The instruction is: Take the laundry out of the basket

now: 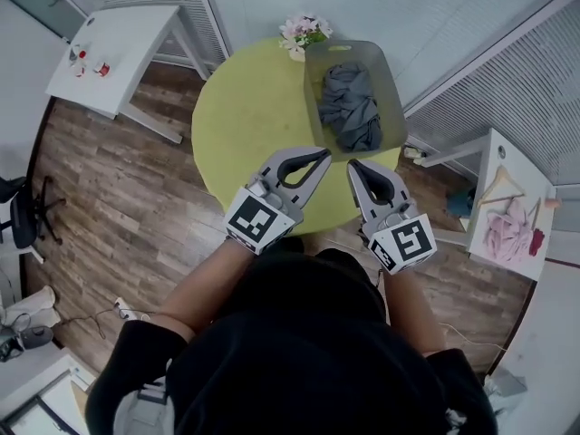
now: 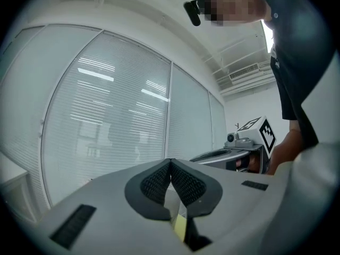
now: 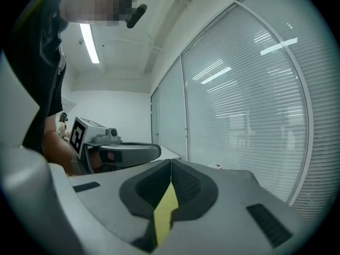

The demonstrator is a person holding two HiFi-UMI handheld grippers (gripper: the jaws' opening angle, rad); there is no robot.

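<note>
- Dark sleeves and shoulders of the person filled the bottom of the head view, with both forearms stretched over the near edge of the round worktop (image 1: 237, 120).
- Left claw (image 1: 323, 156) had its jaws pressed together with nothing between them. The right claw (image 1: 354, 165) was likewise closed and empty, its ribbed black pads meeting at the tips.
- Laundry (image 1: 351, 107), a crumpled grey cloth, soft and deeply folded, lay inside the basket (image 1: 313, 89).
- Basket: a translucent grey plastic tub with rounded corners, standing at the worktop's far right, beyond both claws and apart from them.
- Worktop surface looked smooth, matt, yellow-green.
- Step, as I judged it: the approach, with nothing grasped yet.
- Next move would call for spreading a claw, reaching over the near rim and pinching a raised fold. The limp cloth would probably drape and drag.
</note>
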